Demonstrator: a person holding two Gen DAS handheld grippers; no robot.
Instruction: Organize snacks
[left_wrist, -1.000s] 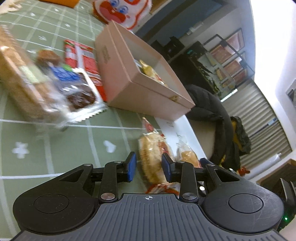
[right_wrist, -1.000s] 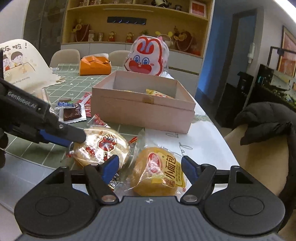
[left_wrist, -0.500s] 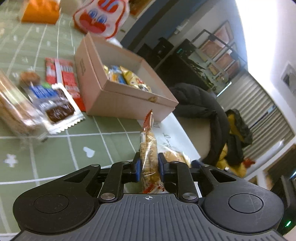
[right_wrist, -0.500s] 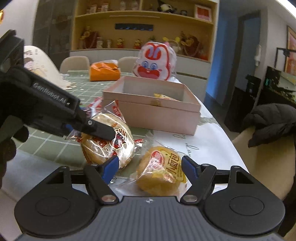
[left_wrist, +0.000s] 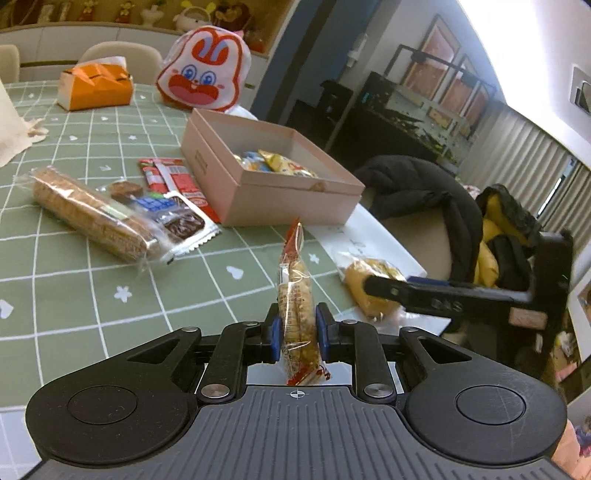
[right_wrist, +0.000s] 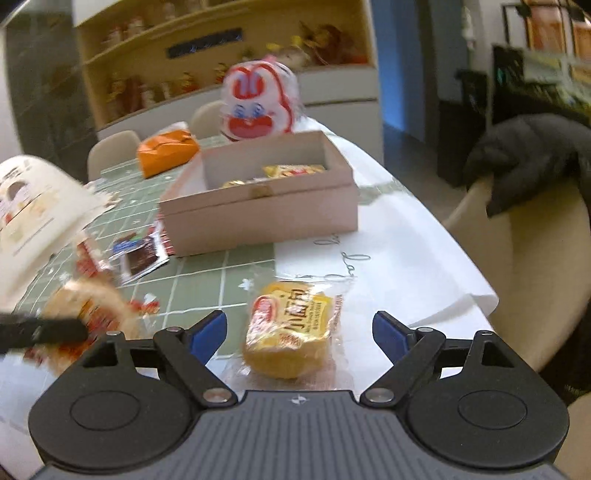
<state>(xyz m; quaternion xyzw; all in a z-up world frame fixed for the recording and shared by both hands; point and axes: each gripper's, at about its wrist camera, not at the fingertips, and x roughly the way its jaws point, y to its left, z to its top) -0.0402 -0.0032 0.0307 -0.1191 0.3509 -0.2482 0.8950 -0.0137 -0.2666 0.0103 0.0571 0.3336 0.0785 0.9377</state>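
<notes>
Left fingers (left_wrist: 295, 334) pinch the round cake (left_wrist: 295, 314); right fingers (right_wrist: 299, 332), just widened, straddle the yellow bun (right_wrist: 288, 332) untouched.

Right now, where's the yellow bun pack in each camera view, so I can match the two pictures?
Left wrist: the yellow bun pack lies right of centre on the table edge, partly behind the right claw's finger.
Right wrist: it lies at bottom centre, between the open right claw's pads, untouched.
Shared landmark: the pink box, up-table of the pack in both.

Glossy clear plastic wrapper (left_wrist: 295, 302), matt cardboard box (left_wrist: 273, 192).
</notes>
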